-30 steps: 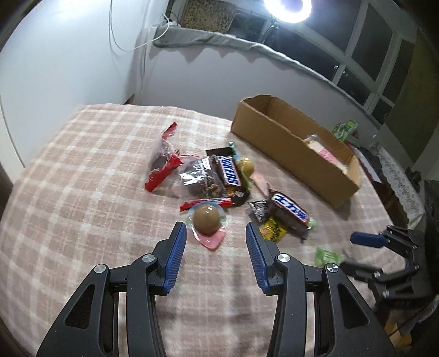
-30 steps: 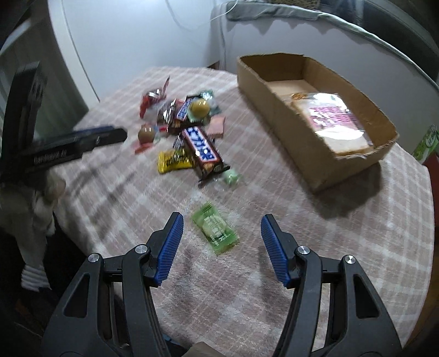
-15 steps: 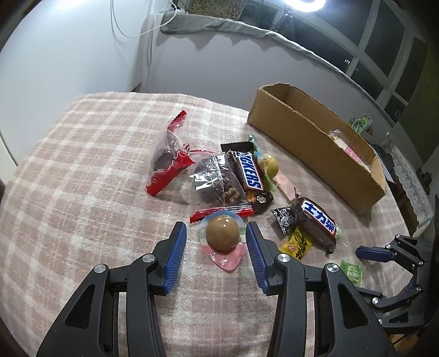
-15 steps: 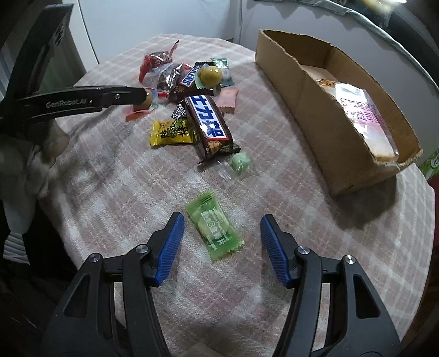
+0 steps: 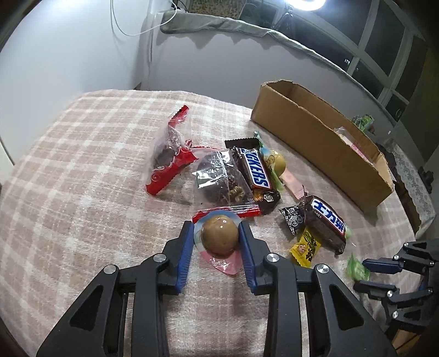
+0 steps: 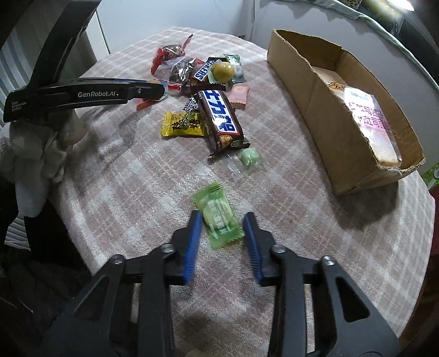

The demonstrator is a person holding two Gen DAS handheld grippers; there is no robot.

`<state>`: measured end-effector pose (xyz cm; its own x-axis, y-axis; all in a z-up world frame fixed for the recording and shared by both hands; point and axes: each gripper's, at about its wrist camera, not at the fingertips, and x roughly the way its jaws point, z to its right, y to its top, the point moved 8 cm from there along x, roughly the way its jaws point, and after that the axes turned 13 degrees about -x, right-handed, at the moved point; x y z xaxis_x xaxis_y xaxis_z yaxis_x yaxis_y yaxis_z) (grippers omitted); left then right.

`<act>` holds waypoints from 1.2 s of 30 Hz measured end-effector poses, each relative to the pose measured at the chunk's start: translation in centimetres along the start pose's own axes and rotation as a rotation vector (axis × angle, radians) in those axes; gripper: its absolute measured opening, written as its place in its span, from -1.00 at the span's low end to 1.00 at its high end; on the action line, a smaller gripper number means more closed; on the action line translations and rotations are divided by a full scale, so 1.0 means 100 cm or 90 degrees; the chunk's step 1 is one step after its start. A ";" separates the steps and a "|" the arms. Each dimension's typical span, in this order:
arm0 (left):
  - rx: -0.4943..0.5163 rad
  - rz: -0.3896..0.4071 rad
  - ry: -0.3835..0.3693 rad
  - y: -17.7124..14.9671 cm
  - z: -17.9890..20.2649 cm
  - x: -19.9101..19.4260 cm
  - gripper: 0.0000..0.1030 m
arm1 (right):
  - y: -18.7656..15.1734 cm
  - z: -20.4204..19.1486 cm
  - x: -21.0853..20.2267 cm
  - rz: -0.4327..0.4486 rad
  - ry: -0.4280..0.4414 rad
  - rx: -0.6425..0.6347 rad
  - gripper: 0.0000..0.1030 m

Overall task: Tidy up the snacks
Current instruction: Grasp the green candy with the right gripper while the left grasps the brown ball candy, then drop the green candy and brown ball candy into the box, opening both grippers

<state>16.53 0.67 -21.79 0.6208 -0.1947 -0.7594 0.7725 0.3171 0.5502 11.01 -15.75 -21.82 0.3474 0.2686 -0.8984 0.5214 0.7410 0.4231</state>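
Closing on both sides: the left tongs [image 5: 215,241] bracketed a brown ball candy [image 5: 219,234] in its pink wrapper, pads at its flanks, jaws narrowing. The right tongs [image 6: 222,229] were drawing in around a green wrapped sweet [image 6: 219,215]; the wrapper's edges met the blue pads, but I could not tell if the grip was firm.

Only my right view looked into the cardboard box [image 6: 310,90], where a pink-labelled packet [image 6: 370,120] lay. It also caught a loose pale green candy [image 6: 249,159] clear of the pile. Only my left view showed the dark windows [image 5: 384,44] and a ring light [image 5: 304,3].

The desk [image 5: 82,170] wore a pink plaid cloth; a snack pile with a Snickers bar [image 5: 255,171] sat mid-cloth, beside the box.
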 end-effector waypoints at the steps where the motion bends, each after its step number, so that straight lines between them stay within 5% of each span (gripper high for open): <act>1: 0.001 0.001 -0.001 -0.001 0.000 -0.001 -0.42 | 0.000 0.000 0.000 0.000 -0.001 0.002 -0.50; 21: -0.004 0.025 -0.045 -0.002 0.012 -0.030 -0.47 | -0.003 0.008 -0.015 0.036 0.002 0.058 -0.51; 36: 0.030 0.081 -0.111 0.041 0.064 -0.060 -0.47 | 0.031 0.052 -0.075 0.137 -0.050 0.096 -0.51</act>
<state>16.82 -2.79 -12.73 0.7238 -0.3146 -0.6141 0.6897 0.3057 0.6564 14.11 -18.66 -13.12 0.5190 0.3570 -0.7767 0.5372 0.5705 0.6212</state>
